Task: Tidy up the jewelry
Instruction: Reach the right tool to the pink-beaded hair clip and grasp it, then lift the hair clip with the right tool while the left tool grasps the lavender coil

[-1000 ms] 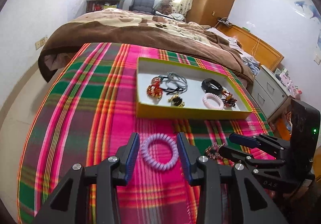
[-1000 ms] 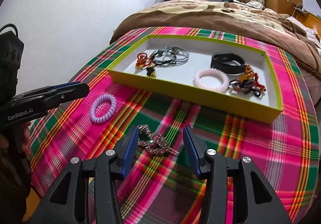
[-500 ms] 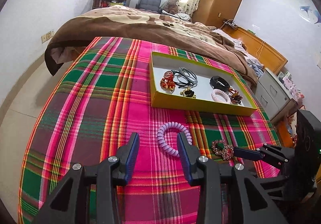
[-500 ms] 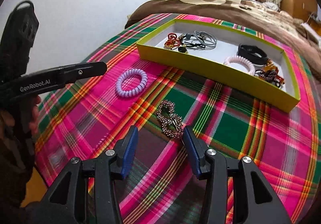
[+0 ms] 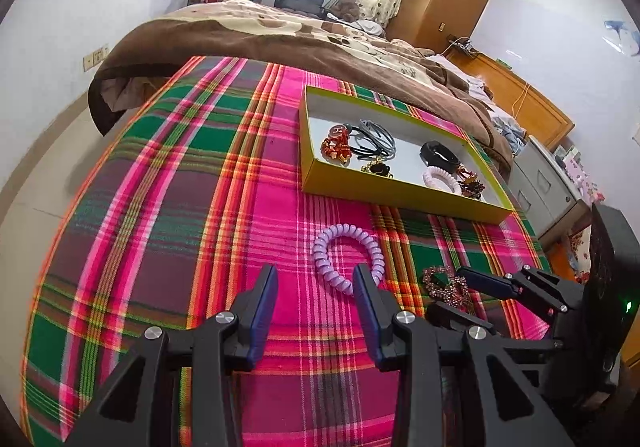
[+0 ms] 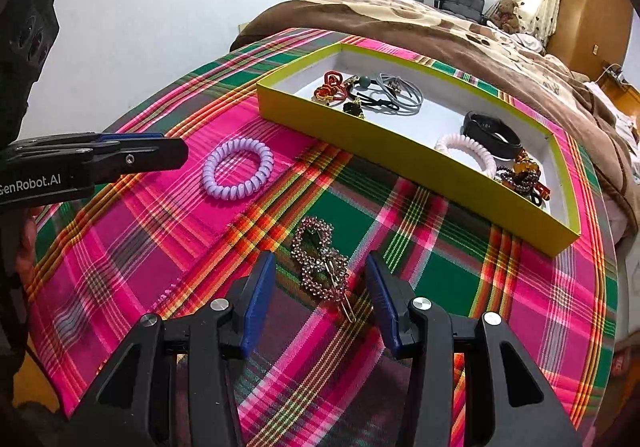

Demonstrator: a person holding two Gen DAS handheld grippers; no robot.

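Tongs both stand spread, pinching nothing: the right gripper (image 6: 320, 287) straddles the rhinestone hair clip (image 6: 322, 262) without touching; the lilac coil hair tie (image 5: 347, 257) lies just ahead of the left gripper (image 5: 315, 289), near the yellow tray (image 5: 400, 195).
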